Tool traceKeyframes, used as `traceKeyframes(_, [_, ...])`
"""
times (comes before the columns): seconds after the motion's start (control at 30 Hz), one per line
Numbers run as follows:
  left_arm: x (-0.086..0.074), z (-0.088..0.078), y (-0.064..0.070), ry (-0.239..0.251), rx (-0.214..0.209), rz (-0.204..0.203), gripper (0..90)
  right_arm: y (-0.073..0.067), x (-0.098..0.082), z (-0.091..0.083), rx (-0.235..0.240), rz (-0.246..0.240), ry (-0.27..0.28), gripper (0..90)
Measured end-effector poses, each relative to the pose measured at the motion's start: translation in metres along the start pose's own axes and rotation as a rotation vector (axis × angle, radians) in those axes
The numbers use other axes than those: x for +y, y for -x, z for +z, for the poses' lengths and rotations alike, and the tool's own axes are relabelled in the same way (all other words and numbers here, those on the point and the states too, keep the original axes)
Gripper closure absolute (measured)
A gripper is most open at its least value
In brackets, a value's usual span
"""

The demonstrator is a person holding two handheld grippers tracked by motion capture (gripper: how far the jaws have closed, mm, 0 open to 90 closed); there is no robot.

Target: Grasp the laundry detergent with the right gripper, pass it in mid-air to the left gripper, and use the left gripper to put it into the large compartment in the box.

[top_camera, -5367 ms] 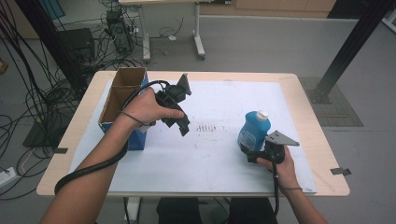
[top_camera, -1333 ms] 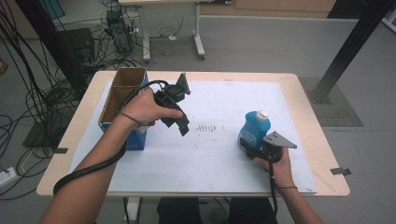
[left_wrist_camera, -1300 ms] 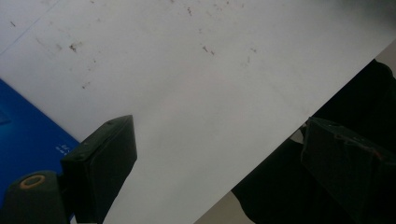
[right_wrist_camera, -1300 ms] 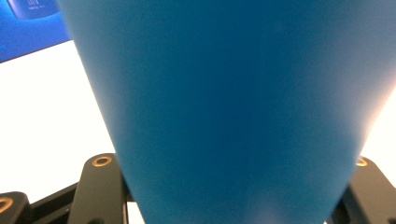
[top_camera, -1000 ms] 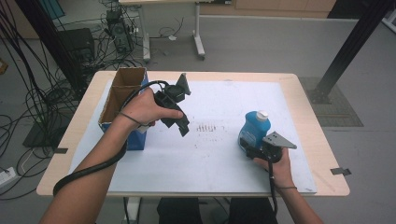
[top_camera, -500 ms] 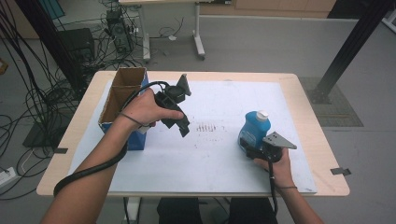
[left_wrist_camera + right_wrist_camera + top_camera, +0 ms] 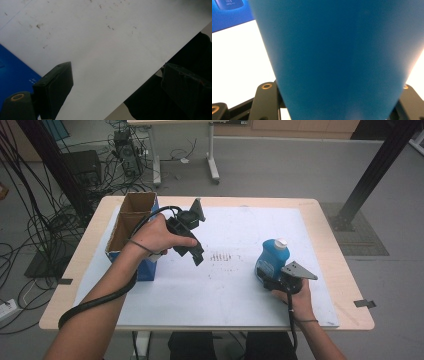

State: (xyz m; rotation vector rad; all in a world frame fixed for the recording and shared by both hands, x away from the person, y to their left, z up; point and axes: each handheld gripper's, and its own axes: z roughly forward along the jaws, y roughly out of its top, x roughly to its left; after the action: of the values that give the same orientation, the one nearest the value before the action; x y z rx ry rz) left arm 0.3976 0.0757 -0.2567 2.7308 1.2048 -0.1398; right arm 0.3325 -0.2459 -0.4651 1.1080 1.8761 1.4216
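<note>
A blue bottle (image 7: 271,257) with a white cap stands on the white sheet (image 7: 235,290) at the right. My right gripper (image 7: 265,281) is shut on its lower body, and the blue bottle (image 7: 337,55) sits right up against the camera between the jaws in the right gripper view. My left gripper (image 7: 196,256) hovers above the sheet's left-middle, tilted down, jaws wide apart with nothing between them. In the left gripper view, the left gripper (image 7: 115,82) looks down on the bare sheet (image 7: 105,45) near its front edge.
An open cardboard box (image 7: 131,227) with blue sides stands at the table's left edge, just left of my left hand. A patch of small dark marks (image 7: 224,257) lies mid-sheet. Cables and table legs crowd the floor beyond.
</note>
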Motion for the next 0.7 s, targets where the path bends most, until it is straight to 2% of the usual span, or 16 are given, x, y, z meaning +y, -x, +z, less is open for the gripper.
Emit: traceKeyframes(0.7, [-0.0002,-0.0024,0.0029,0.009,0.003,0.003,10.8,0.0002,-0.0003,0.0000,0.002,0.001,0.004,39.1])
